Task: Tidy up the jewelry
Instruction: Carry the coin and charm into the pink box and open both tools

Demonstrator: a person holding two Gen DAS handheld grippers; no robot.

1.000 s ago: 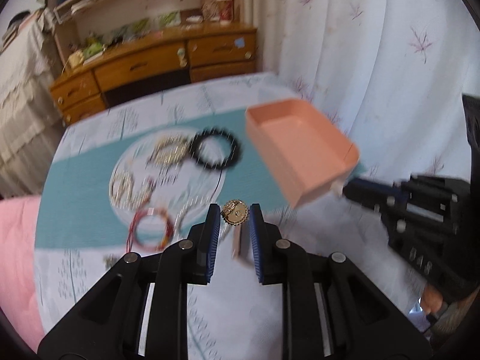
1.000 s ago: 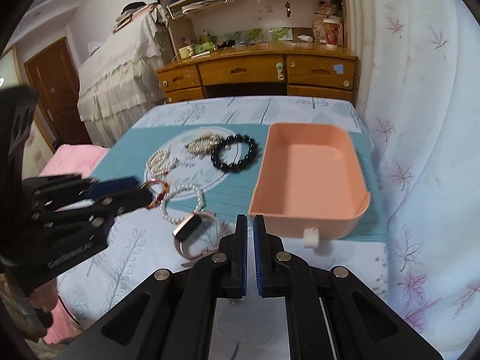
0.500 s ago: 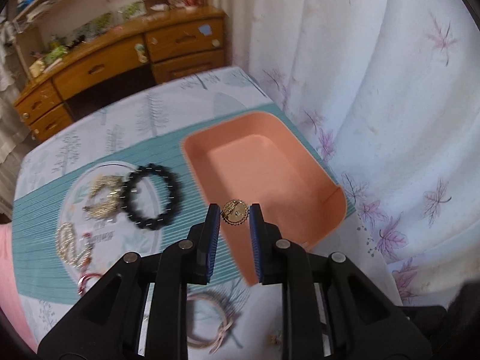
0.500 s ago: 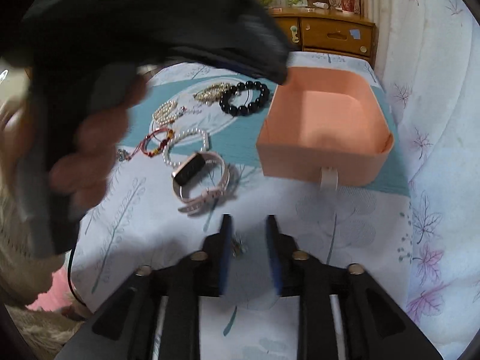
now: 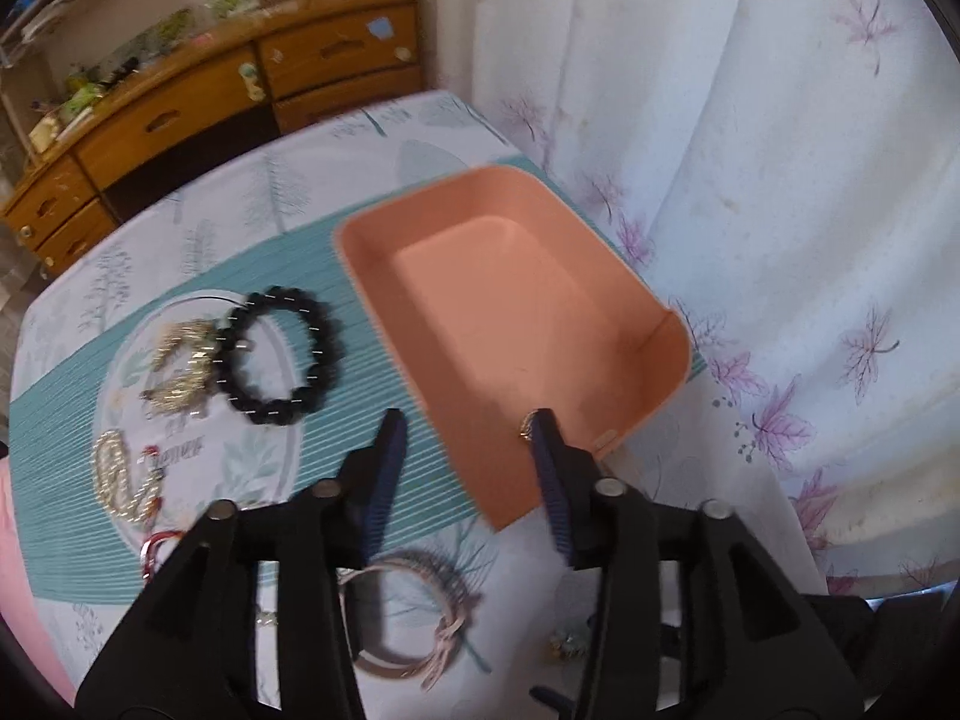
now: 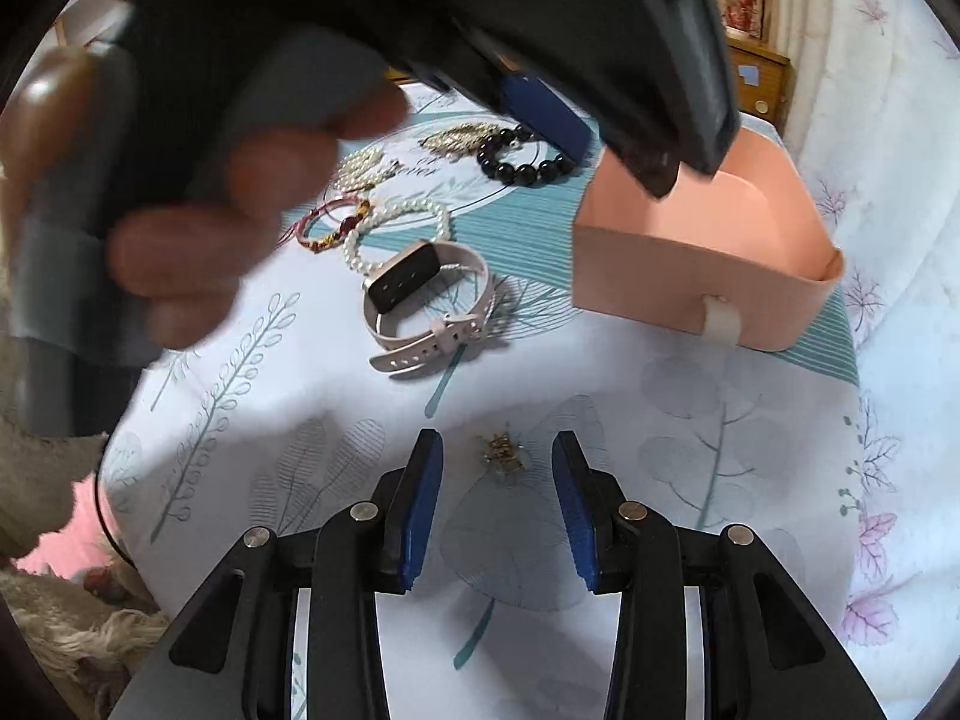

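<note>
**Gold piece at the tray's edge, both sets of jaws spread wide**

The left gripper (image 5: 465, 429) is seen with its jaws held far apart over the near wall of the pink tray (image 5: 660, 372). A small gold ornament (image 5: 528, 425) is caught right against the tip of the right-hand finger; whether it is stuck there or falling cannot be told. Nothing is clamped between the jaws. The black bead bracelet (image 5: 276, 357) is laid just left of the tray on the teal mat (image 5: 54, 420), with gold chains (image 5: 180, 366) touching it.

The right gripper (image 6: 497, 447) is likewise spread wide, low over the leaf-print surface (image 6: 750, 450), and a tiny gold earring (image 6: 503, 450) is framed between its fingertips, ungripped. Further out, a pink watch (image 6: 420, 300) and a pearl bracelet (image 6: 396, 228) are spotted.
</note>
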